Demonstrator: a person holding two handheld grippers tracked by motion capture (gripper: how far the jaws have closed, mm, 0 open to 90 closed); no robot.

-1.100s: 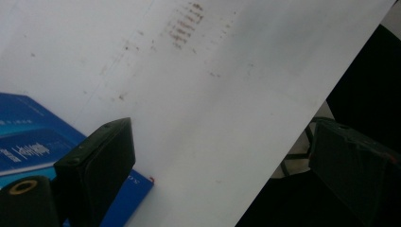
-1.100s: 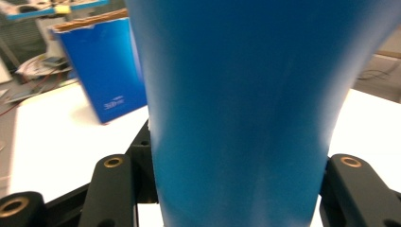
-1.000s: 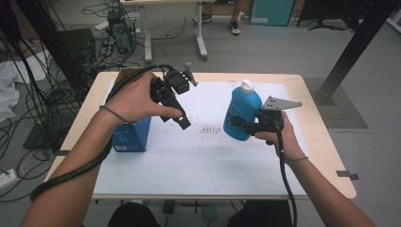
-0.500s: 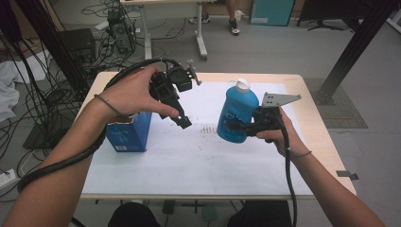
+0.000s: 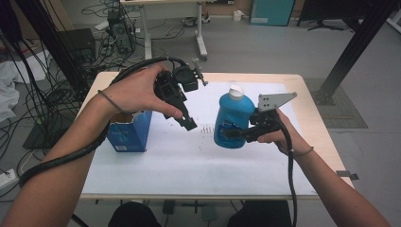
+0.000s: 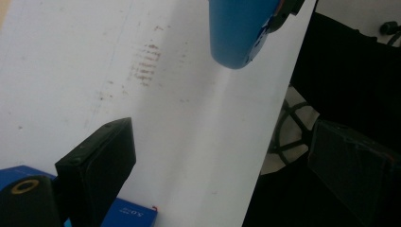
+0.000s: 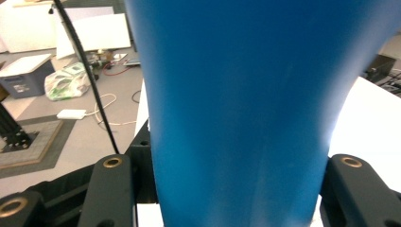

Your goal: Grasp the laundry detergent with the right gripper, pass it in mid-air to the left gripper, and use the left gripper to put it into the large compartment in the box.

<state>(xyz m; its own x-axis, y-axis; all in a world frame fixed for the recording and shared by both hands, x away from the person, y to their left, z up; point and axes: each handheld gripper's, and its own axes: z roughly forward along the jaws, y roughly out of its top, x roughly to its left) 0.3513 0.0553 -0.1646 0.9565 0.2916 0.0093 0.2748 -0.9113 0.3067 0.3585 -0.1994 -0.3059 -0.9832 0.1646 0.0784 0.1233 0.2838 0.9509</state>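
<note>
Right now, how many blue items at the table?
2. Blue bottle held off the table in the right claw; open blue box standing at the left, below the left hand.

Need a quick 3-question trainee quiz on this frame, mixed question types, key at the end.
1. True or false: the right gripper is shut on the blue bottle.
2. What stands at the table's left side, under the person's left forearm? A) a blue carton B) a red mug C) a metal bowl
3. Fill in: the bottle's cap is ____ in colour.

Key:
1. True. In the right gripper view the jaws press on both sides of the bottle.
2. A, the blue carton, open at the top, beside the left gripper, whose jaws hold nothing.
3. White, seen on the cap in the high view.
</note>
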